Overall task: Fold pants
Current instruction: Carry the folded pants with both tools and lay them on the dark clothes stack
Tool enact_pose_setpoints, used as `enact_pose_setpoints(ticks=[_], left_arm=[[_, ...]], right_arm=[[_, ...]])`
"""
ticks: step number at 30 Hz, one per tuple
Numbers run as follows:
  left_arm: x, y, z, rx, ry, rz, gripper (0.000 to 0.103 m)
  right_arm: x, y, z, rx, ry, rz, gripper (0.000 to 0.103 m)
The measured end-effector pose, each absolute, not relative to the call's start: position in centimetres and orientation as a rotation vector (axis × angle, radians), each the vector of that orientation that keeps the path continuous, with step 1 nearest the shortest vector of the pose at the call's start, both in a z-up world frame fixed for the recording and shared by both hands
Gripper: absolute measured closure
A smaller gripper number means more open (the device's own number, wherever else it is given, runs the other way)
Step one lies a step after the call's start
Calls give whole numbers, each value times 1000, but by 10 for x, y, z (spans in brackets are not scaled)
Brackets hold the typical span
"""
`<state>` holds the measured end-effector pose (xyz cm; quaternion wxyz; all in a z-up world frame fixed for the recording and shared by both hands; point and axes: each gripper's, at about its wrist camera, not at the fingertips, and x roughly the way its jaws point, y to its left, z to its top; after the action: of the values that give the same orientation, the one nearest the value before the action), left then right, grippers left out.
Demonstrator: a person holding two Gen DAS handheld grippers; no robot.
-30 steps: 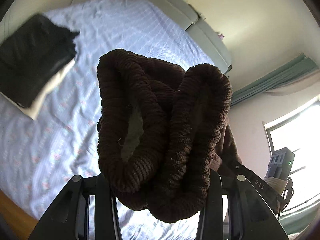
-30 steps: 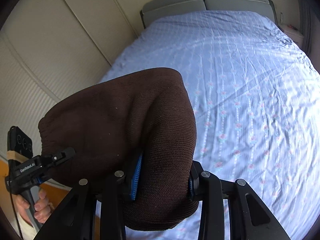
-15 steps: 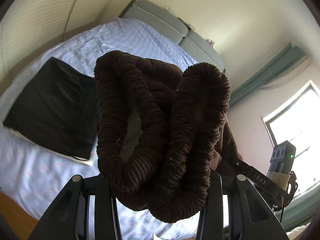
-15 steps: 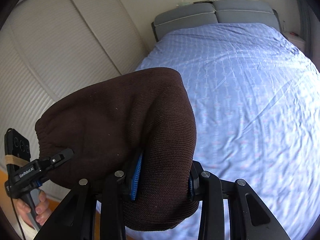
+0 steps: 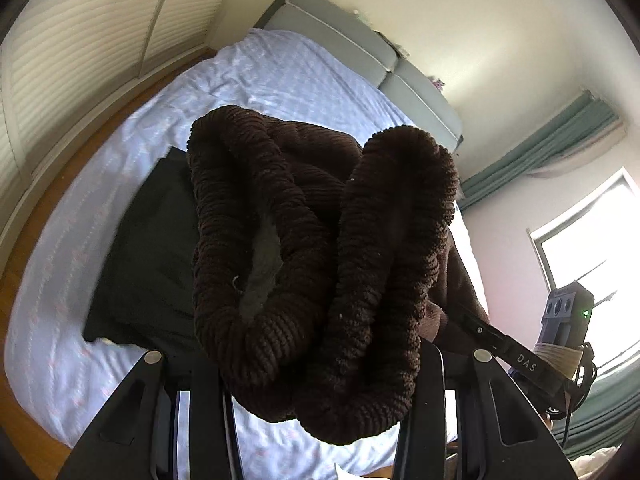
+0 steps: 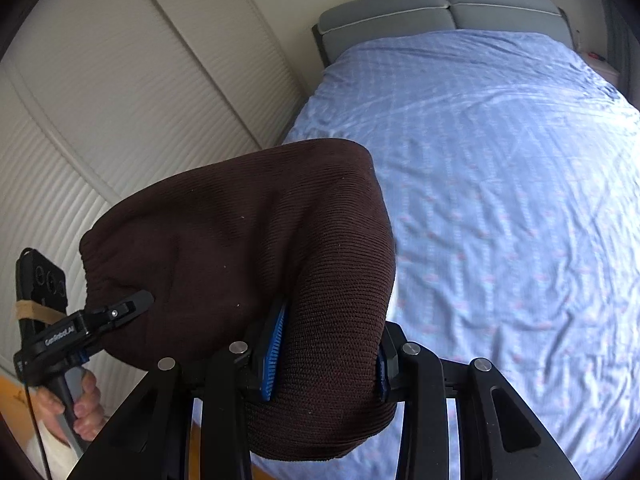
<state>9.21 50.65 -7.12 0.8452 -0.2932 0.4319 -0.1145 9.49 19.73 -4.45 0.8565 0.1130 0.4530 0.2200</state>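
Brown knit pants (image 5: 320, 272) are held off the bed, gripped at both ends. Nearest the left camera, the left gripper (image 5: 332, 380) is seen closed part-way on a bunched, ribbed end of the fabric; in the right view, the right gripper (image 6: 324, 356) is likewise clamped on a thick fold, its blue pads (image 6: 276, 344) pressed into the knit. Neither opening has altered over the past second. What has changed is the backdrop: the folded black garment (image 5: 152, 264) on the blue bedsheet (image 6: 500, 200), at the upper left of the left view a second ago, is now seen directly behind the held pants, so the bundle is judged to be on its way to that stack. Counted: one pair of brown pants, two grippers, one black folded pile, one bed with a grey headboard (image 6: 440, 4) farthest off.
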Motion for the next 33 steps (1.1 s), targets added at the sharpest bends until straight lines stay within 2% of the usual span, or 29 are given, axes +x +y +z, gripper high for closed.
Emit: enact_pose_setpoints(ticks=[7,16,18,21,25,27,29,33], left_arm=[[152,566,-109,-606,982,-245,63],[215,588,-182,-555,1148,-205,59],[221,588,-197,-545,1186,-186,57],[221,596,-211,-545,1229,-151,46],[208,612,-206,-498,1247,-85,33],[202,617,-197,-435,1249,-60,31],[194,620,-183,-371,1240,-38,24],[176,610,-147,-251,1193,-2,24]], right_arm=[[139,256,-73,207,999,451,66],[187,292,-135,173,1123,374,66],[192,298,-146,151,1139,366,65],[192,305,-154,103,1154,370,61],[198,308,-161,81,1189,363,46],[196,310,-157,42,1172,351,42],[197,312,-154,13,1163,342,40],[190,307,-136,2,1123,348,40]])
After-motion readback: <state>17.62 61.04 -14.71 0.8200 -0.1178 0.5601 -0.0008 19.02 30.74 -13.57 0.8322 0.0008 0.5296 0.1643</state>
